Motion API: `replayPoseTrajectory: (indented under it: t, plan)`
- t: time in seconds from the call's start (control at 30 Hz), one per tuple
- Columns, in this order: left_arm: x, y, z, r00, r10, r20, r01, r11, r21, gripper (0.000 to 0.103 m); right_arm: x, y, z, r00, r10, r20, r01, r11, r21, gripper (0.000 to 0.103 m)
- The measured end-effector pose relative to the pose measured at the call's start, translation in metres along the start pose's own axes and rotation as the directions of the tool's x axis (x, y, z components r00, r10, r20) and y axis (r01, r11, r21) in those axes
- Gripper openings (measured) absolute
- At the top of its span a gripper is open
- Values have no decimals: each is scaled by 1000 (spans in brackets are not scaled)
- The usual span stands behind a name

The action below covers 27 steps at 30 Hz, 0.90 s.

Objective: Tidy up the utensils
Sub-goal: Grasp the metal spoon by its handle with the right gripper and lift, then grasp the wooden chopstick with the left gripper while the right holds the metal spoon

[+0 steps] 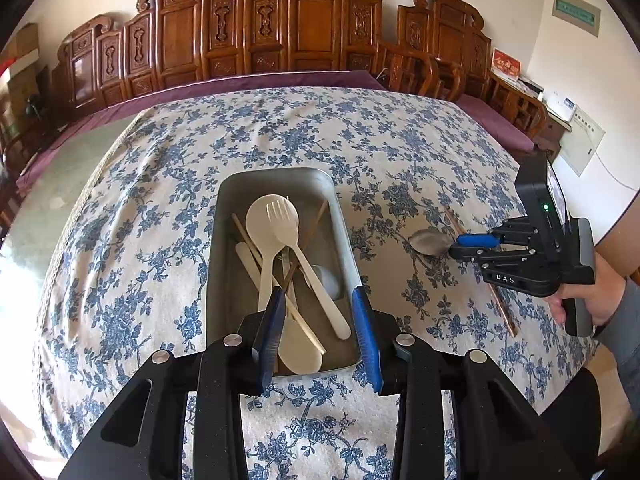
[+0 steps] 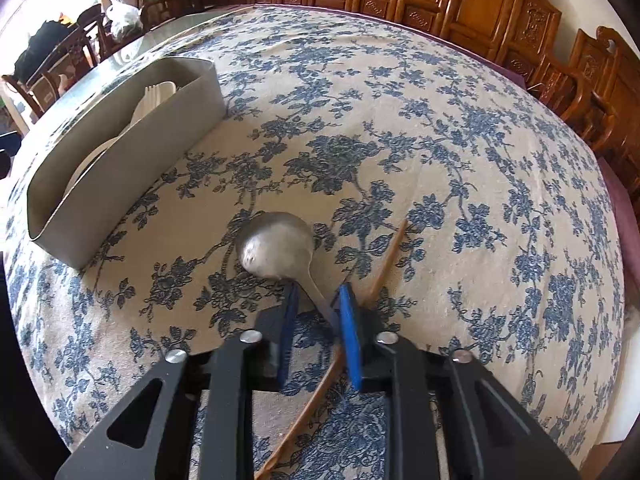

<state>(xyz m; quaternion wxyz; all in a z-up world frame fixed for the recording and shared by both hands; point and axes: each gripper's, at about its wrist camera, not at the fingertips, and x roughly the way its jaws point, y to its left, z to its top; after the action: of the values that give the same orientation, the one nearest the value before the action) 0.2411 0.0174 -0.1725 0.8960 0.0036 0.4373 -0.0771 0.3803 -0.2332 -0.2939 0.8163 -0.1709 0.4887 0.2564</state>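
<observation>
A metal tray [image 1: 219, 248] sits mid-table with a white plastic spoon [image 1: 264, 240], a white spork [image 1: 304, 256] and wooden chopsticks [image 1: 250, 240] lying in it. My left gripper [image 1: 319, 294] hovers open over the tray's near end, nothing between its pads. To the right, a metal spoon [image 2: 276, 248] lies on the floral cloth beside the tray [image 2: 120, 168]. My right gripper [image 2: 318, 296] is down at it, jaws narrowly apart. The spoon's handle [image 2: 320, 296] runs between them and leans against the right pad, while the left pad stands clear. A brown chopstick [image 2: 386, 260] crosses under this gripper.
The blue floral tablecloth [image 1: 400, 140] covers the whole table. A carved wooden bench [image 1: 312, 20] with a purple cushion [image 1: 248, 84] runs along the far edge. A person's hand [image 1: 592, 296] holds the right gripper [image 1: 456, 247] near the table's right edge. Chairs [image 2: 60, 64] stand beyond the far left corner.
</observation>
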Motion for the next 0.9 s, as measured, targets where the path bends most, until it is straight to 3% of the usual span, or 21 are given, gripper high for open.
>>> replayPoseTrajectory:
  t: [0.13, 0.4, 0.63, 0.9]
  plan:
    - [-2, -4, 1, 1000, -5, 5, 5, 1000, 1, 33, -5, 7, -2, 1000, -2, 21, 2, 1000, -9, 6]
    - [-2, -27, 2, 1000, -16, 10, 16, 999, 31, 33, -48, 0, -13, 993, 5, 119, -13, 998, 61, 6]
    - [7, -64, 6, 999, -39, 8, 39, 996, 85, 37, -86, -17, -56, 990, -30, 140, 12, 992, 130, 6]
    - [32, -112, 7, 998, -64, -25, 67, 988, 140, 37, -95, -48, -109, 989, -74, 129, 42, 971, 237, 6]
